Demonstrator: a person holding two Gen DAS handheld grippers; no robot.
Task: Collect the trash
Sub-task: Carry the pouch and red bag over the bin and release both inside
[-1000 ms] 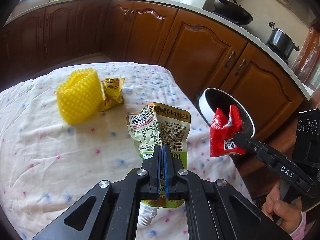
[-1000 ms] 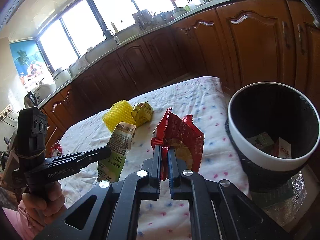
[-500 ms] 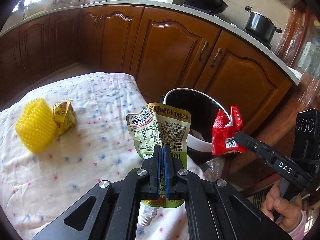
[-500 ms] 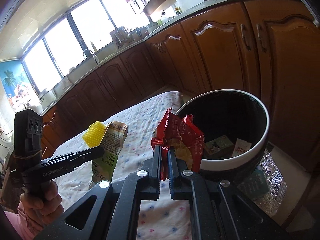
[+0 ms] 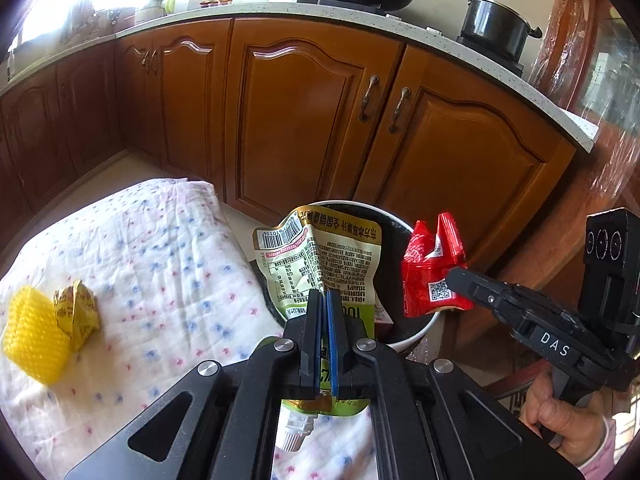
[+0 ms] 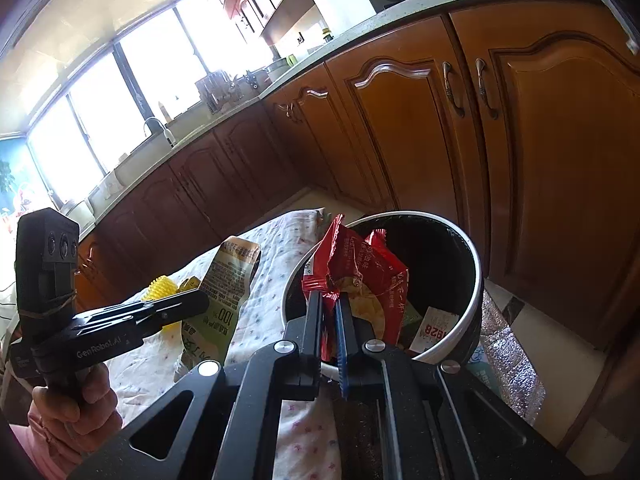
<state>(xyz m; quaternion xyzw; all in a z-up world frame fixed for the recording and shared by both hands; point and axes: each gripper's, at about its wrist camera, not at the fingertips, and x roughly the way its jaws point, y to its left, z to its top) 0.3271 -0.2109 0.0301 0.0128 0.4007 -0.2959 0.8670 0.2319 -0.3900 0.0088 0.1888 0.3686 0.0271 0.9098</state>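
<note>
Clamping a crumpled green-and-white spouted drink pouch [image 5: 320, 264] between closed jaws, the left hand-held gripper [image 5: 324, 300] holds it over the near rim of a round black waste bin with a white rim [image 5: 416, 332], seen from the left wrist. Beside it, the right hand-held gripper [image 5: 454, 276] pinches a red foil snack wrapper [image 5: 428, 276] above the bin. A yellow foam fruit net [image 5: 32, 332] and a crumpled yellow wrapper [image 5: 76, 312] lie touching on the tabletop's dotted white cloth [image 5: 160, 272].

From the right wrist, the right hand-held gripper [image 6: 330, 300] grips the red wrapper [image 6: 360, 276] over the bin's [image 6: 472, 308] opening, where paper scraps [image 6: 434, 328] lie inside. The left hand-held gripper [image 6: 202, 300] carries the pouch [image 6: 224, 292] just left of the bin.
</note>
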